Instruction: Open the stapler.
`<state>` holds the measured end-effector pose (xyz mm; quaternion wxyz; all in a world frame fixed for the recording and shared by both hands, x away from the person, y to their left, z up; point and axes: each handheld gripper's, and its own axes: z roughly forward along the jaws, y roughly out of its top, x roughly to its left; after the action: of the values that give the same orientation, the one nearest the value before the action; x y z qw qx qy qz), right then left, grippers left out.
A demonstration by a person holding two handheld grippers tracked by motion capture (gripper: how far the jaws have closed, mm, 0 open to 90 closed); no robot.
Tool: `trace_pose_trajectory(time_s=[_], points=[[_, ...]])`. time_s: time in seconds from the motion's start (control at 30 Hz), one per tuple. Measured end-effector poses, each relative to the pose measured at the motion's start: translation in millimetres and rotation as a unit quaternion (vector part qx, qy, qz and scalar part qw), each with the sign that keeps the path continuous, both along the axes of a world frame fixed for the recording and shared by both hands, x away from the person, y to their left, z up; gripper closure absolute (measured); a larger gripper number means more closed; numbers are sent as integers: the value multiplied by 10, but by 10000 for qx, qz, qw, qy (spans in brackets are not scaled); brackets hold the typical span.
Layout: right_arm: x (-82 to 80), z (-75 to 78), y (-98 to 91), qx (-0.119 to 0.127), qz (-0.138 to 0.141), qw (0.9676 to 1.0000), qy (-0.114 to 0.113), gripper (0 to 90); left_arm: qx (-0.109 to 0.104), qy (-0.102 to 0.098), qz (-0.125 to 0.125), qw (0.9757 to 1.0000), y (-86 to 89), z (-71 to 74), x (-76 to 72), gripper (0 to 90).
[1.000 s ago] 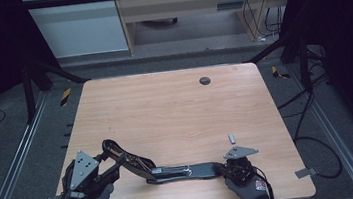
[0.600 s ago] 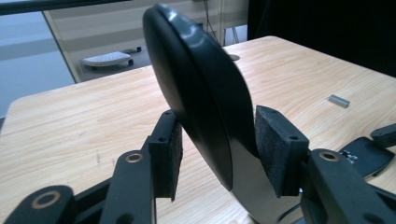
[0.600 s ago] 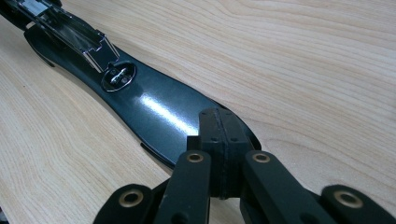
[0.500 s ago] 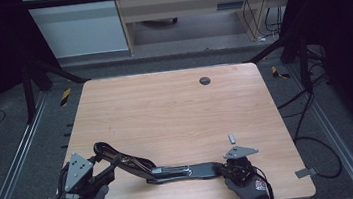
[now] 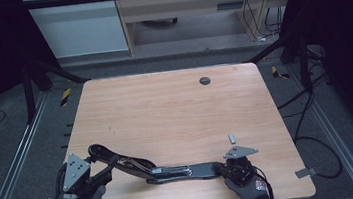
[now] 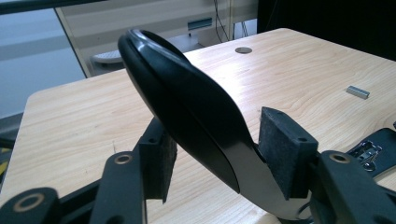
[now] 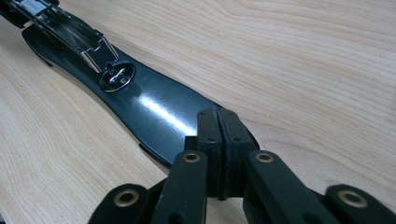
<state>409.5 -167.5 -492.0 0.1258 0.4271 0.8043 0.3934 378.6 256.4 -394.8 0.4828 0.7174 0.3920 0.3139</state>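
My glossy black plastic stapler with bright metal staple channel (image 5: 172, 169) lies swung fully open near the lower edge of the high view: base flat along the table, rounded top arm (image 6: 187, 107) tilted upward toward the lower left.

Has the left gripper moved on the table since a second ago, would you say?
Yes: the left gripper has slid slightly toward the table's left edge, its jaws opening around the stapler's handle.

stapler (image 6: 187, 112): glossy black plastic, shiny metal insert | table (image 5: 165, 106): smooth light wood grain
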Motion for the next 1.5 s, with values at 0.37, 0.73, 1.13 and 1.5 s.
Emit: trace_pose_trajectory(time_s=[0.37,0.73,1.13,1.5], points=[[9,4,-2,-45,-95,9999,-15,796,-20,-36,-22,10000,17,22,-5,433],[6,58,-42,19,-201,9997,-154,633,49,18,-96,9999,27,44,-25,382],[23,125,-90,17,-438,9989,-180,467,223,91,-167,9996,41,23,-72,339],[18,178,-154,206,-554,9980,-231,408,277,100,-202,9994,120,-53,-116,316]])
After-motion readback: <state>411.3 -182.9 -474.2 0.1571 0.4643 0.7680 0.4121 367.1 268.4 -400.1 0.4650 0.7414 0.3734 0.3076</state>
